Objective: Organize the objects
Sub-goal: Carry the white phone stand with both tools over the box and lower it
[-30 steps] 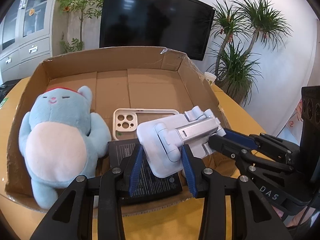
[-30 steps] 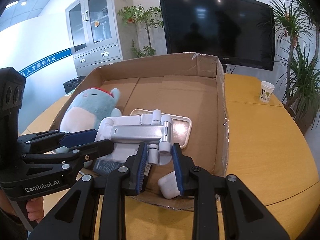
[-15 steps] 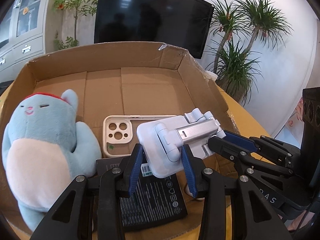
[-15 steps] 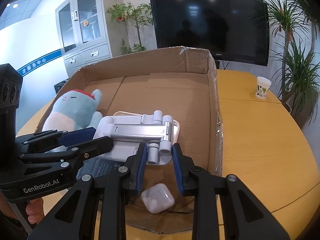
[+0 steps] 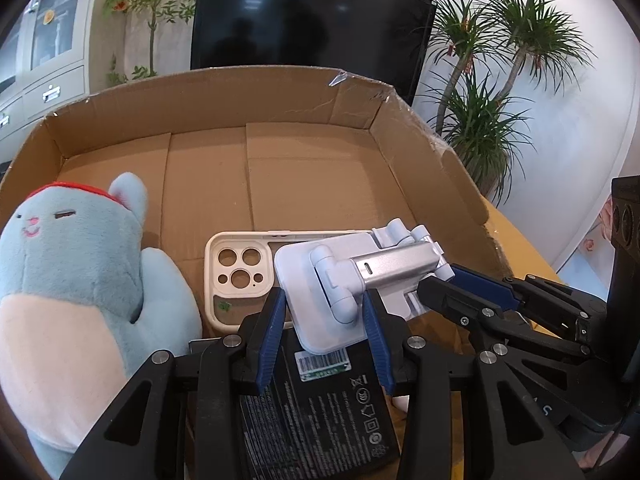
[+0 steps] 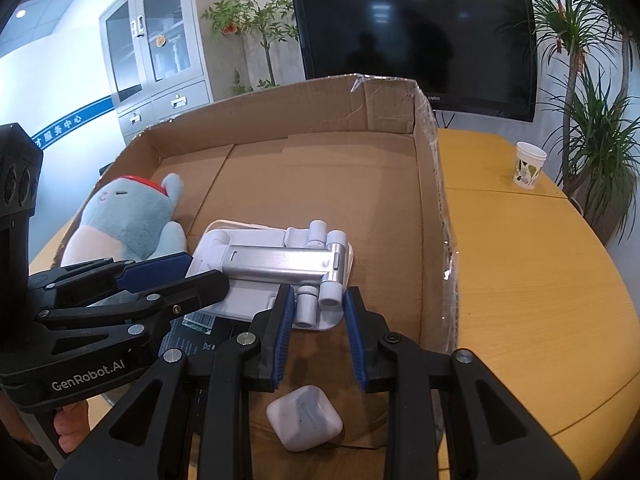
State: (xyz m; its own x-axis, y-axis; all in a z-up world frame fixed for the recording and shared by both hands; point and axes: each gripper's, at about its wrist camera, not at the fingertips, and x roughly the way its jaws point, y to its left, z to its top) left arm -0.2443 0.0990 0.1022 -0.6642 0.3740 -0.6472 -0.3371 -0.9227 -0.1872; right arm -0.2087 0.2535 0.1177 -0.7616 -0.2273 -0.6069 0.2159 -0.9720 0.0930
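white folding phone stand held over the cardboard box, above its near end | left hand-held gripper grasps its base plate | right hand-held gripper grasps its hinge end | plush toy, phone case, black pack, white earbud case lie inside the box

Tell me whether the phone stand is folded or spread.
Folded. The phone stand has its silver arm lying flat along its white base, hinges tucked together at one end.

wrist views, close, downward, sharing cardboard box
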